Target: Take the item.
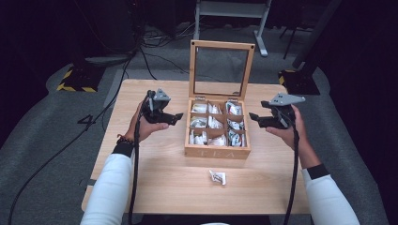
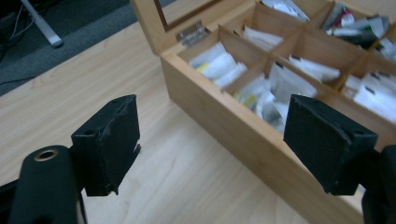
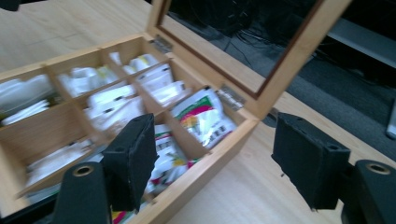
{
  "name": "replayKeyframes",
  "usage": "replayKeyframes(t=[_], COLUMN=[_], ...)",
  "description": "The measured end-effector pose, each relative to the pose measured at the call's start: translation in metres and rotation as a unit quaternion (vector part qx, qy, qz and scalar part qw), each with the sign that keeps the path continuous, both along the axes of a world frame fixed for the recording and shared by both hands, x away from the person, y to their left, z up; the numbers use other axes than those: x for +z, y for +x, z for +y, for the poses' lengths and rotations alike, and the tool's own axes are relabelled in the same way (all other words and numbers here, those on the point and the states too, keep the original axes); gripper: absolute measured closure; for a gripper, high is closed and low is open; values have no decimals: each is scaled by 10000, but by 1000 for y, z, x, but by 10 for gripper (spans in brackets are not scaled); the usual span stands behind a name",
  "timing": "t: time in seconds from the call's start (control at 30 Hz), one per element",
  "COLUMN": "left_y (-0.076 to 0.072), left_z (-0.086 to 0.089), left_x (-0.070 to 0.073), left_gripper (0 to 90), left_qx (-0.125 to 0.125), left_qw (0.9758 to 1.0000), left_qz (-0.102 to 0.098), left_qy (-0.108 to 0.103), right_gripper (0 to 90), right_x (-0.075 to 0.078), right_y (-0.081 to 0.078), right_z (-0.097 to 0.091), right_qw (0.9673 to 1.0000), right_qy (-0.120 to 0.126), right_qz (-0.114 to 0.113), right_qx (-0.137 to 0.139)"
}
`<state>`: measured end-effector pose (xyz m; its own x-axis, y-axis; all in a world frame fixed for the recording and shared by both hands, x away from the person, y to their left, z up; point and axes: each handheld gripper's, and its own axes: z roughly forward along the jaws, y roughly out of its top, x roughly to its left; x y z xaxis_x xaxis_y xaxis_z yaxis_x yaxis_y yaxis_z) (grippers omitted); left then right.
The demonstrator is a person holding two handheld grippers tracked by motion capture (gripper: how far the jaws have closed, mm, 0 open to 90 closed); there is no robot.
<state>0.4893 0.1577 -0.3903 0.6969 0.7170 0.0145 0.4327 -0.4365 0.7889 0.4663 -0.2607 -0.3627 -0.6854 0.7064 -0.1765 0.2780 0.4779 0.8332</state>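
In the high view, a light wooden bench (image 1: 155,178) fills the middle of the frame, with a wooden tea box (image 1: 217,151) at its centre. The box's glass-paned lid (image 1: 221,69) stands upright at the back, and its nine compartments hold white packets. One loose tea packet (image 1: 218,176) lies on the bench just below the box's front wall, a little right of the frame's centre. The left gripper (image 1: 175,118) is held at centre left, near the box's left wall but apart from it, its jaws pointing right toward the box. The right gripper (image 1: 254,117) is held at centre right, just beside the box's right wall, jaws pointing left. Both hands wear white sleeves that enter from the bottom edge.

In the left gripper view, the two black jaws stand wide apart at lower left and lower right with nothing between them. The box crosses the upper right of the frame, its hinge (image 2: 192,33) near the top centre.

In the right gripper view, the jaws are again spread wide and empty. The left jaw overlaps the box's near compartments at lower left; a green-and-red printed packet (image 3: 203,117) sits in the corner compartment at centre.
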Motion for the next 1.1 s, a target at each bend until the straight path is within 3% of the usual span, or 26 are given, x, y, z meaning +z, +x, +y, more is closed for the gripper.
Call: replayKeyframes(t=[0.1, 0.2, 0.37, 0.57, 0.63, 0.67, 0.73, 0.83, 1.0, 1.1], left_y=[20, 34, 57, 81, 90, 94, 98, 104, 112, 116], left_z=[-7, -14, -28, -40, -42, -43, -44, -47, -52, -60], left_x=[4, 5, 3, 5, 5, 5, 4, 1, -6, -11], left_gripper=[200, 242, 273, 271, 266, 272, 275, 299, 305, 314], left_qx=[95, 136, 125, 250, 331, 375, 440, 525, 575, 500], left_qw=[9999, 9998, 9998, 9992, 9988, 9982, 9978, 9975, 9960, 9963], left_qz=[51, 64, 181, 308, 352, 426, 442, 453, 616, 661], left_qy=[-79, -124, 15, -48, -89, -197, -207, -102, -298, -244], right_gripper=[305, 305, 306, 304, 294, 298, 301, 303, 314, 318], right_x=[1, -1, -7, -12, -13, -13, -13, -15, -20, -25], right_y=[20, 40, 65, 91, 100, 106, 112, 118, 129, 134], right_z=[-3, -6, -2, 6, 8, 9, 10, 15, 22, 23], right_qw=[9997, 9979, 9973, 9958, 9941, 9926, 9900, 9904, 9902, 9893], right_qy=[174, 555, 525, 508, 620, 730, 936, 843, 649, 664], right_qz=[124, 329, 463, 650, 803, 839, 902, 918, 996, 1046], right_qx=[-132, -93, -203, -395, -370, -482, -542, -603, -737, -772])
